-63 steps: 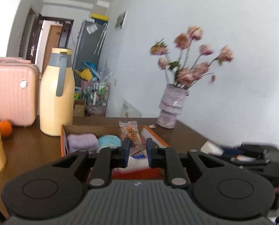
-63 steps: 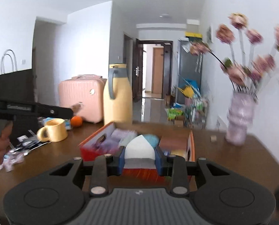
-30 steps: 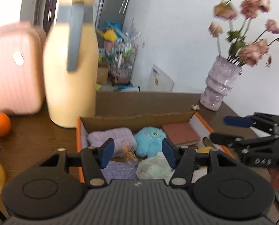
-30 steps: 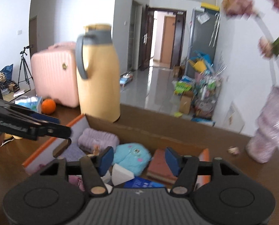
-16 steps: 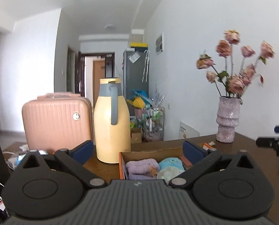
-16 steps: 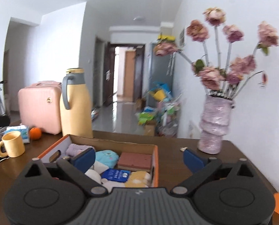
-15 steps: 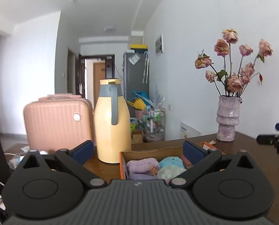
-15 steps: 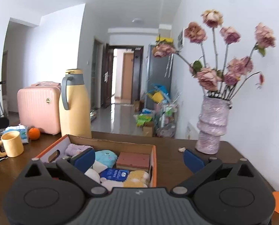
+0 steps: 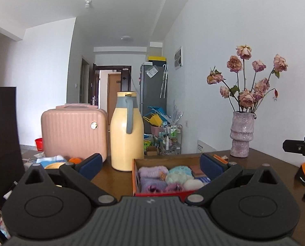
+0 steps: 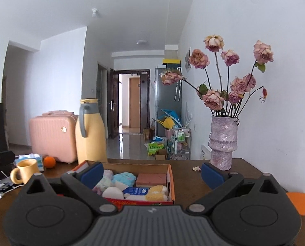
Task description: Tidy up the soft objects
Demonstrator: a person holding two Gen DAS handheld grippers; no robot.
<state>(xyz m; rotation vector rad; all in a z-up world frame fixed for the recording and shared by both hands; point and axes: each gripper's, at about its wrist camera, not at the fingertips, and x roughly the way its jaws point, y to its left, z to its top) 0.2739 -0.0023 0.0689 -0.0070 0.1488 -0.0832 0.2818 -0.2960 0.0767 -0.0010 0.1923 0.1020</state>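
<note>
While both claws hang level above the dark wooden worktop (image 10: 193, 186), neither grips anything: the left claw (image 9: 150, 164) has its blue pads spread wide, having just been opening, with only air between them, and the right claw (image 10: 151, 173) stands equally wide, likewise just opened and empty. The orange-rimmed cardboard box (image 10: 171, 181) sits on the worktop just ahead of both, framed between the spread fingers in each wrist view. Inside it lie the soft things, packed close together: a lilac fluffy cloth (image 9: 152, 171) at the far left, a teal plush toy (image 10: 124, 178) beside it, a pale cream puff (image 9: 176, 178), a white rounded piece (image 10: 112, 192), a yellow plush (image 10: 157, 192), a blue packet (image 10: 137, 190) and a brick-red block (image 10: 151, 180) at the far right corner. Behind the box stands a tall yellow flask (image 9: 127, 135) with a grey handle, and beside that a pink ribbed case (image 9: 73, 134). An orange (image 10: 49, 161) and a yellow mug (image 10: 25, 171) rest to the left of the box. A mauve vase (image 10: 223, 143) of dried roses stands to the right, near the white wall. An orange flat piece (image 10: 299, 202) lies at the worktop's right edge.
</note>
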